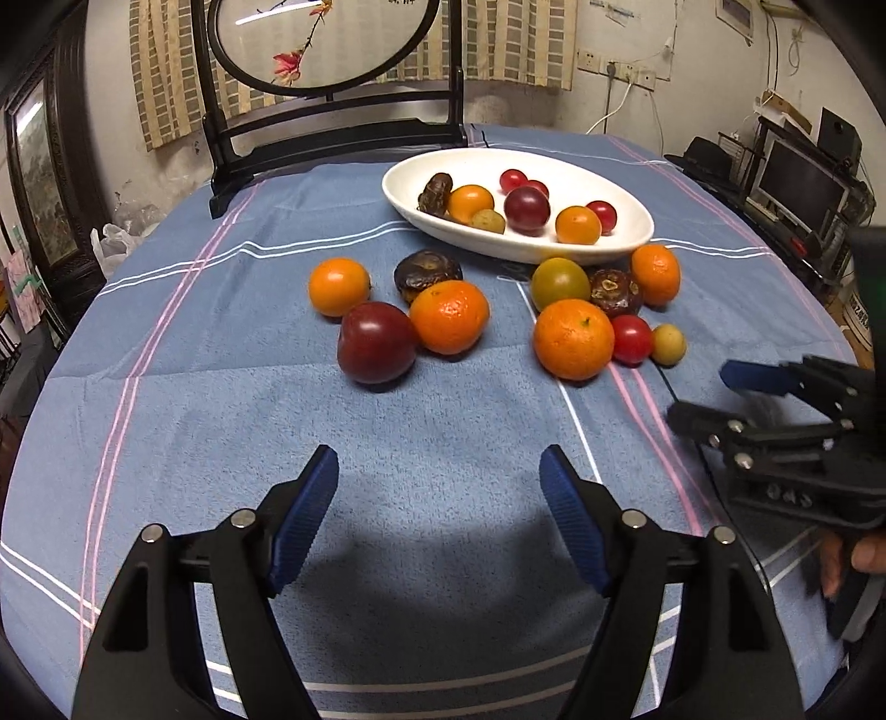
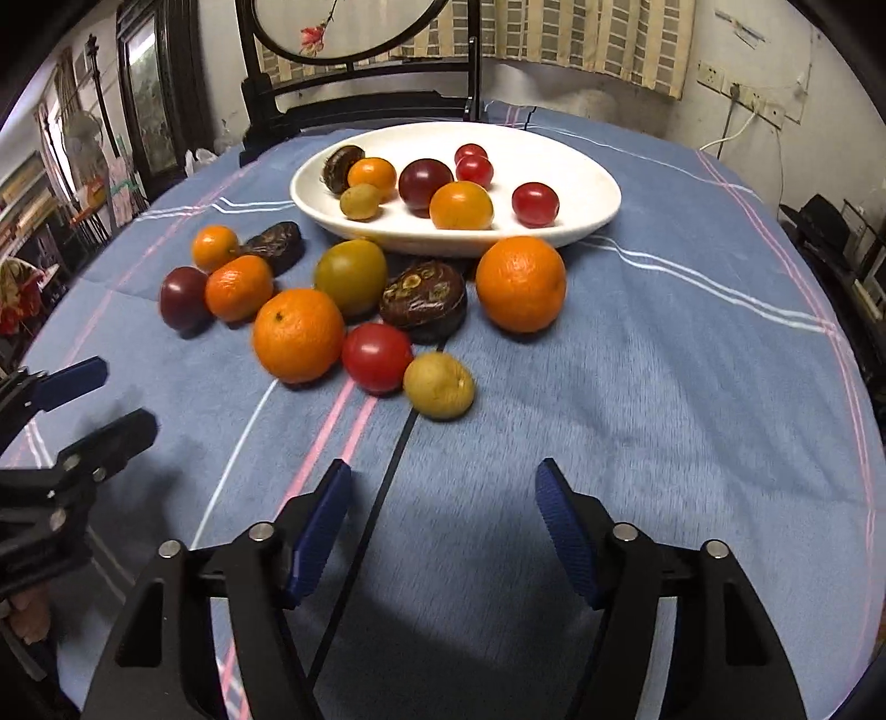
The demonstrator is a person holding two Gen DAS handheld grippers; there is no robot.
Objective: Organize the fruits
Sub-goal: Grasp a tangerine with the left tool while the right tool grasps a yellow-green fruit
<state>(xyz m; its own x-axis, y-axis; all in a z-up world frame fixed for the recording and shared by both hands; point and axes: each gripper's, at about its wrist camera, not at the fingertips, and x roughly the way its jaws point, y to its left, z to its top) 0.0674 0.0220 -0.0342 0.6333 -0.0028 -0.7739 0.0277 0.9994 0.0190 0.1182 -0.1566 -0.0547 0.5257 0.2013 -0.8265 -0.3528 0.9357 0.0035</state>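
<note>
A white oval bowl sits at the back of the blue cloth and holds several small fruits. In front of it lie loose fruits: a dark red plum, oranges, a red tomato, a small yellow-green fruit, a green fruit and dark brown fruits. My left gripper is open and empty, short of the plum. My right gripper is open and empty, just short of the yellow-green fruit.
A dark wooden stand with a round painted screen rises behind the bowl. The blue cloth has pink and white stripes. Each gripper shows at the edge of the other view, the right one and the left one.
</note>
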